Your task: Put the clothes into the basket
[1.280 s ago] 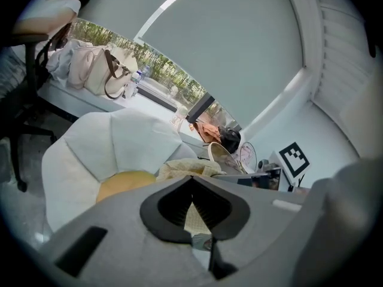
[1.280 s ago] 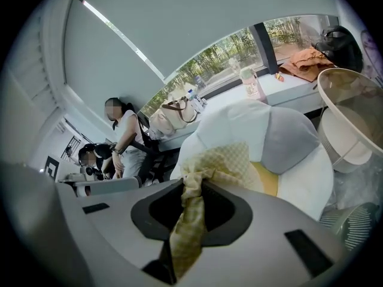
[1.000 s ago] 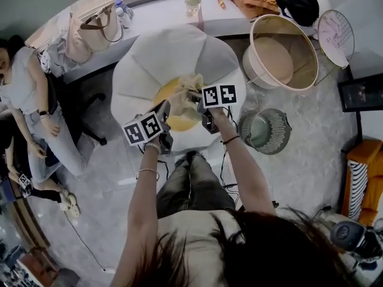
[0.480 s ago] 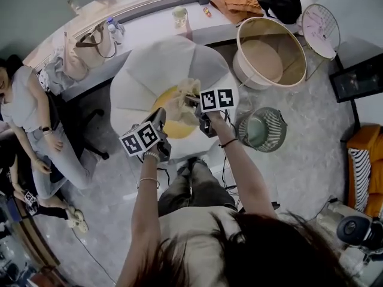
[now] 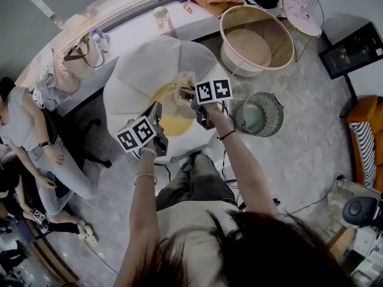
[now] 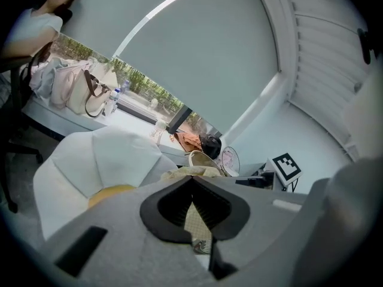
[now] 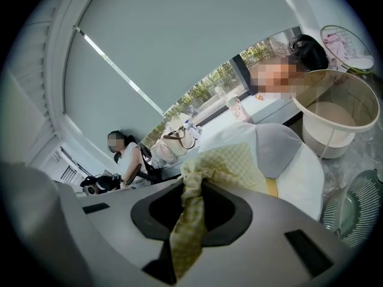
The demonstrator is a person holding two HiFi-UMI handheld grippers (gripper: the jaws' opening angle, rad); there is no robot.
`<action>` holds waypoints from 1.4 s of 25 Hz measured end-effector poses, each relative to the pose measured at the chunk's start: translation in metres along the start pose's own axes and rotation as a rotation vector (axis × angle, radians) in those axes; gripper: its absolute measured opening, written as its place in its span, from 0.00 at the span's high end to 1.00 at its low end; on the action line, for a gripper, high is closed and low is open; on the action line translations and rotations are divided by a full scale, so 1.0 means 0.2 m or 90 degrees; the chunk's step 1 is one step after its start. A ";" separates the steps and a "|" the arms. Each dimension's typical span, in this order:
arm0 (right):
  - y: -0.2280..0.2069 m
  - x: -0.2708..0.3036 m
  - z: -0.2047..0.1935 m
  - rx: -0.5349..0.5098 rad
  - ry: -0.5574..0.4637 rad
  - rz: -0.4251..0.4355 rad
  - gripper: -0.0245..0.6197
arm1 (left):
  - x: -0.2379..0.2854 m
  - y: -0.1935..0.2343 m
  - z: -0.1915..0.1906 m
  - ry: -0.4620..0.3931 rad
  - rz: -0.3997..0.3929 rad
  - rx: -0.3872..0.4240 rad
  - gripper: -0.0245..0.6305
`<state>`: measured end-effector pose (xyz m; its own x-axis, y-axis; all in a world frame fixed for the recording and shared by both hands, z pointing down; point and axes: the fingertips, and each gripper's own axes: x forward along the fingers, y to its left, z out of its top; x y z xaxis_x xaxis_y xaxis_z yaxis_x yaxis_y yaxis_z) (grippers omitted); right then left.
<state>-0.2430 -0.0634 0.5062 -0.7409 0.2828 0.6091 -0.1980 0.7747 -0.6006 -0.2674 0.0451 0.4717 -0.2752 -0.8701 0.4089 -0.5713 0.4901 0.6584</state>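
Left gripper [image 5: 157, 109] and right gripper [image 5: 192, 98], fingers pinching the checked cloth [image 5: 178, 89], had raised it off the chair [image 5: 146, 61], ready for the basket [image 5: 270, 26].

Office-like room, long white counter [image 5: 137, 31] along a wide window, grey roller blind [image 6: 197, 58] drawn most of the way down, handbag [image 5: 63, 70] and bottle [image 5: 96, 36] on the counter, seated person [image 5: 24, 118] beside it, pale stone-pattern floor [image 5: 299, 148].

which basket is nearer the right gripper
The small green wire basket on the floor; the big beige basket stands farther off, by the counter.
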 end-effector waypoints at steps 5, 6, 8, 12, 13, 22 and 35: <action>-0.03 -0.08 0.03 0.015 -0.040 -0.003 0.85 | 0.04 -0.06 -0.04 0.039 -0.017 0.032 0.95; -0.04 -0.09 0.03 0.015 -0.044 -0.006 0.85 | 0.05 -0.07 -0.04 0.042 -0.018 0.035 0.95; -0.07 -0.12 0.03 0.021 -0.051 -0.010 0.85 | 0.06 -0.09 -0.05 0.048 -0.020 0.038 0.95; -0.13 -0.23 0.02 0.038 -0.068 -0.014 0.85 | 0.10 -0.17 -0.08 0.054 -0.028 0.048 0.95; -0.15 -0.26 0.02 0.042 -0.071 -0.015 0.85 | 0.11 -0.19 -0.09 0.056 -0.030 0.049 0.95; -0.35 -0.53 -0.02 0.065 -0.090 -0.040 0.85 | 0.26 -0.47 -0.20 0.075 -0.064 0.053 0.95; -0.70 -0.91 -0.11 0.090 -0.101 -0.075 0.85 | 0.48 -0.82 -0.48 0.127 -0.085 0.077 0.95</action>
<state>-0.0662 -0.2109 0.4901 -0.7964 0.0938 0.5974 -0.3688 0.7076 -0.6028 -0.1258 -0.1139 0.4624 -0.0405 -0.8935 0.4473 -0.6836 0.3513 0.6397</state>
